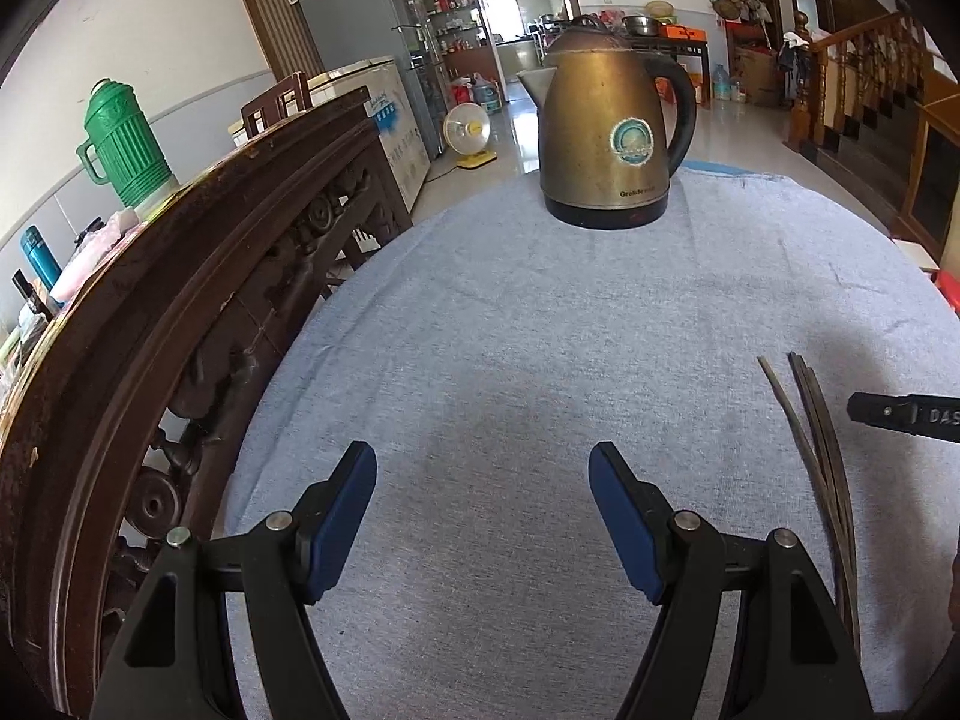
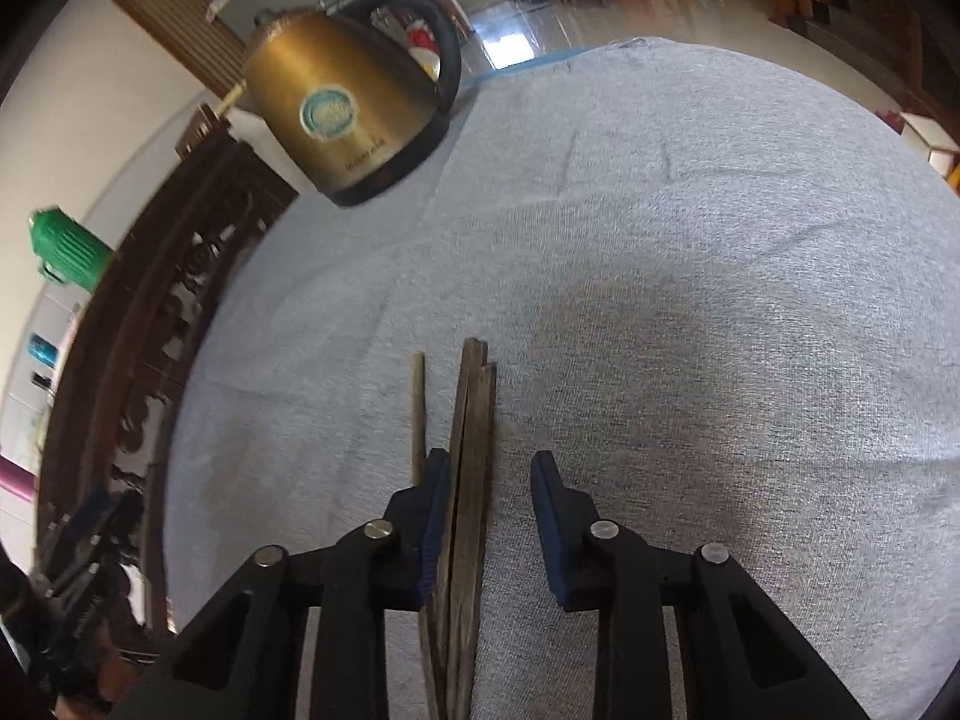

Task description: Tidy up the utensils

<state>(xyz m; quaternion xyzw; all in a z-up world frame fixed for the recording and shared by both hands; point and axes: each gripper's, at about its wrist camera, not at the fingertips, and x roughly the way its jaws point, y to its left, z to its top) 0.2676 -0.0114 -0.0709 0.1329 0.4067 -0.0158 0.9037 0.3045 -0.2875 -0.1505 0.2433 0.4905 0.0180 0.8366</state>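
Observation:
Several dark wooden chopsticks lie in a loose bundle on the grey cloth, to the right of my left gripper. That gripper is open with only cloth between its blue pads. In the right wrist view the bundle of chopsticks runs between the fingers of my right gripper. Its left pad lies against the bundle, while a gap of cloth separates the right pad from it. One lighter chopstick lies outside the left finger. One of the right gripper's fingers shows at the edge of the left wrist view.
A brass-coloured electric kettle stands at the far end of the cloth. A dark carved wooden furniture edge runs along the left side, with a green thermos jug behind it. The cloth's right side borders open floor.

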